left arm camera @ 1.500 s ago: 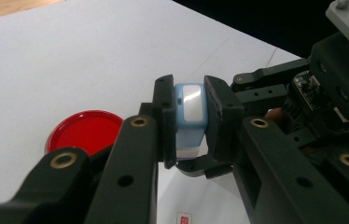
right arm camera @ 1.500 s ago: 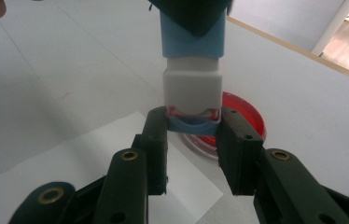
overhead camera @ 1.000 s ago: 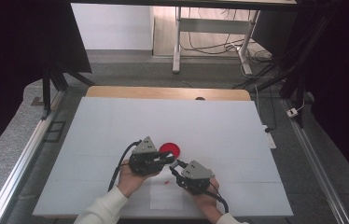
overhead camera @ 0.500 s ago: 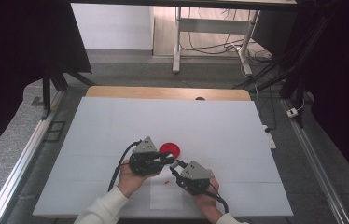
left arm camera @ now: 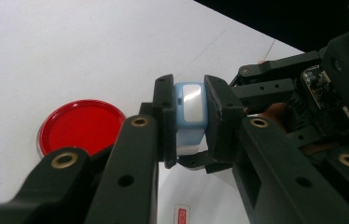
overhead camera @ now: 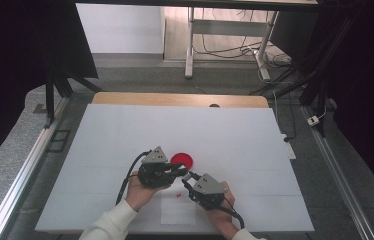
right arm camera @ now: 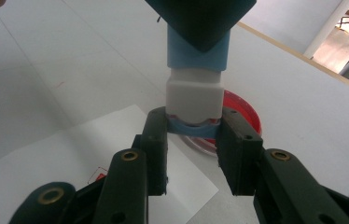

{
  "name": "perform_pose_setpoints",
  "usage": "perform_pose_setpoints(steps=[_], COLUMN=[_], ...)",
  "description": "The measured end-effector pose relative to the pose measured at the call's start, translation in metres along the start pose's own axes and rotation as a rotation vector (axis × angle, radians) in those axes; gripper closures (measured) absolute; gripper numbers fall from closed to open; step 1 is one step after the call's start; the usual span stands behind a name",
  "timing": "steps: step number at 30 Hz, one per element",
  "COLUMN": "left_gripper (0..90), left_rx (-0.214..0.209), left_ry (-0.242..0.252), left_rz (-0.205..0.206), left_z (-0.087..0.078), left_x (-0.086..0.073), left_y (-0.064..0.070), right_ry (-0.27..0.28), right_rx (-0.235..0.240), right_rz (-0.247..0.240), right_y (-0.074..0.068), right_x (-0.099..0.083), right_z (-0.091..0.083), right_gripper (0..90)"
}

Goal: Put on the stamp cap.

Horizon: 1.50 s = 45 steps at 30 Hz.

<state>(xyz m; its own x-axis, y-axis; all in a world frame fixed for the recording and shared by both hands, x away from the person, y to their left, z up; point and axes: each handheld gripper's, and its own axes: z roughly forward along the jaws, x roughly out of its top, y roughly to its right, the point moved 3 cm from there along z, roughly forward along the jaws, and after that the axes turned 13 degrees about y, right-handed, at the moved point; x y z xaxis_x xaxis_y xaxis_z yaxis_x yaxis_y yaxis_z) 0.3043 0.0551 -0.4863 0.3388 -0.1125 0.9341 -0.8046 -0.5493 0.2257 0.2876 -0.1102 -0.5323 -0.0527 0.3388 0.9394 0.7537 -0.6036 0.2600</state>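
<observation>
Above front-centre of table (overhead camera: 125,130), just beside red dish (overhead camera: 181,160): left gripper (left arm camera: 190,116) clamped on blue part of small box (left arm camera: 189,105). Right gripper (right arm camera: 192,135) closed on box's lower blue end, under white section. Box held clear of table between both. Step, likely: pulling box apart. Next calls for firm left hold, straight pull by right. Count: one box, one dish, one paper sheet (overhead camera: 177,212), two grippers.
</observation>
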Motion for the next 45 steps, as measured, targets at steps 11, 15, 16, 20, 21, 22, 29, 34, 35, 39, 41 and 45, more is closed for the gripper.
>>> perform_pose_setpoints(steps=[11, 15, 16, 20, 21, 22, 29, 34, 35, 39, 41, 45], left_gripper=[75.2, 75.2, 75.2, 75.3, 75.3, 75.3, 75.3, 75.4, 75.3, 75.2, 75.2, 75.2], left_rx=[-0.008, -0.013, -0.014, -0.017, -0.019, -0.019, -0.023, -0.024, -0.023, -0.018, -0.019, -0.017], left_ry=[0.000, 0.004, 0.005, 0.006, 0.007, 0.008, 0.005, 0.004, 0.004, 0.014, 0.012, 0.005], left_rz=[-0.011, -0.020, -0.022, -0.026, -0.028, -0.029, -0.033, -0.036, -0.036, -0.033, -0.033, -0.028], left_z=[0.0010, 0.0008, 0.0008, 0.0012, 0.0011, 0.0010, 0.0016, 0.0020, 0.0020, 0.0004, 0.0001, 0.0007], left_x=[-0.0023, -0.0025, -0.0026, -0.0032, -0.0032, -0.0032, -0.0043, -0.0048, -0.0049, -0.0035, -0.0033, -0.0036], left_y=[-0.0009, -0.0015, -0.0017, -0.0020, -0.0021, -0.0022, -0.0020, -0.0024, -0.0024, -0.0028, -0.0031, -0.0027], right_ry=[0.001, 0.008, 0.007, 0.010, 0.010, 0.012, 0.021, 0.019, 0.017, 0.006, 0.008, -0.002], right_rx=[-0.003, -0.002, -0.004, -0.006, -0.006, -0.007, -0.008, -0.005, -0.004, 0.004, 0.009, 0.011], right_rz=[-0.006, -0.005, -0.004, -0.002, 0.001, 0.002, 0.002, 0.005, 0.007, 0.004, 0.006, -0.010], right_y=[-0.0011, -0.0010, -0.0011, -0.0013, -0.0014, -0.0015, -0.0018, -0.0015, -0.0014, -0.0006, -0.0003, 0.0001], right_x=[-0.0002, -0.0002, -0.0001, 0.0002, 0.0002, 0.0002, 0.0011, 0.0006, 0.0004, -0.0002, -0.0005, -0.0011], right_z=[-0.0007, -0.0007, -0.0011, -0.0015, -0.0017, -0.0019, -0.0026, -0.0024, -0.0023, -0.0016, -0.0014, -0.0008], right_gripper=[65.2, 65.2, 65.3, 65.3, 65.3, 65.3, 65.4, 65.4, 65.4, 65.3, 65.1, 64.8])
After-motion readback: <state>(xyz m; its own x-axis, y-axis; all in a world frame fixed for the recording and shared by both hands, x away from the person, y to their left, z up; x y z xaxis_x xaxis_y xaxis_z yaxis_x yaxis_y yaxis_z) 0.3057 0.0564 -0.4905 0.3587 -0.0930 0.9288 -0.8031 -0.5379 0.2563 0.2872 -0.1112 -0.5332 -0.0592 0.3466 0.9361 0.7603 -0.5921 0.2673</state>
